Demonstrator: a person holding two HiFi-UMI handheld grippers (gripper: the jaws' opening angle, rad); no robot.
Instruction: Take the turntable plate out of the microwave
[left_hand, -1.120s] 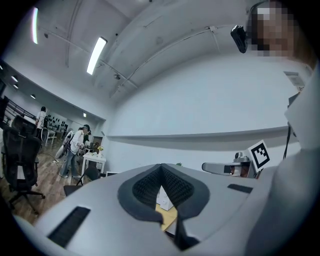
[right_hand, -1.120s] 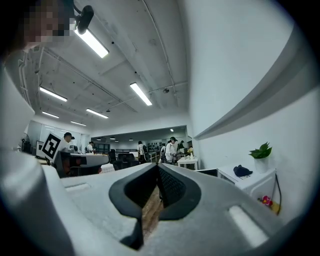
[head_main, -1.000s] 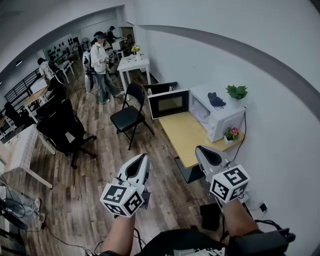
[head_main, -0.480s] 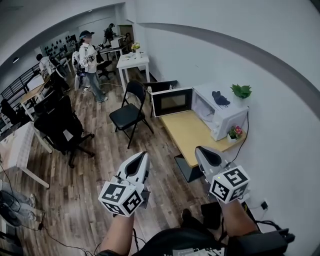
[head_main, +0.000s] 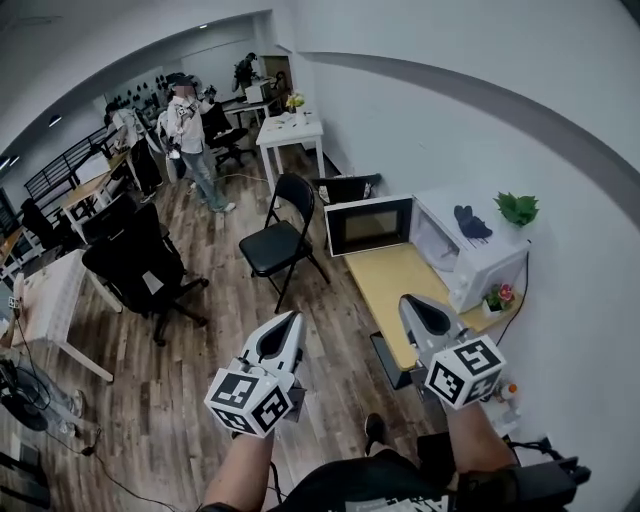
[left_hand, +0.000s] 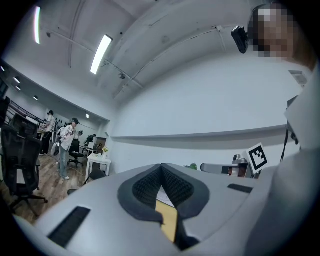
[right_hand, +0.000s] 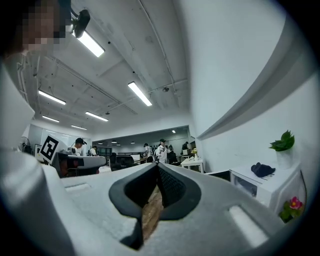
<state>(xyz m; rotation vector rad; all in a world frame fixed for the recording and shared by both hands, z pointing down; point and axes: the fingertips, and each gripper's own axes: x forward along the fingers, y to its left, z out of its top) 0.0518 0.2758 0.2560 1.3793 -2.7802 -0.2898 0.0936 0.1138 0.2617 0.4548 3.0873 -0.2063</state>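
1. Floor (head_main: 200, 380): wood planks, under everything I list here.
2. Worktop (head_main: 385, 285): pale yellow, set against the right wall.
3. Microwave (head_main: 478, 262): white, on the worktop's far end by the wall. Its door (head_main: 368, 225) is swung wide open to the left.
4. Plate: I cannot make it out. The open cavity is too small in the head view for me to tell what lies inside.
5. Folding chair (head_main: 283, 240): black, on the floor just left of the worktop.
6. Person (head_main: 190, 130): standing far back in the room.
7. Left tongs (head_main: 290, 318): clenched tight, nothing between them, held level over the floor, well apart from the microwave.
8. Right tongs (head_main: 412, 302): clenched likewise, empty, over the worktop's near edge in the head view.
9. Plant (head_main: 518, 208): green, on top of the microwave.
10. Flower pot (head_main: 498, 297): pink bloom, on the worktop beside the microwave.
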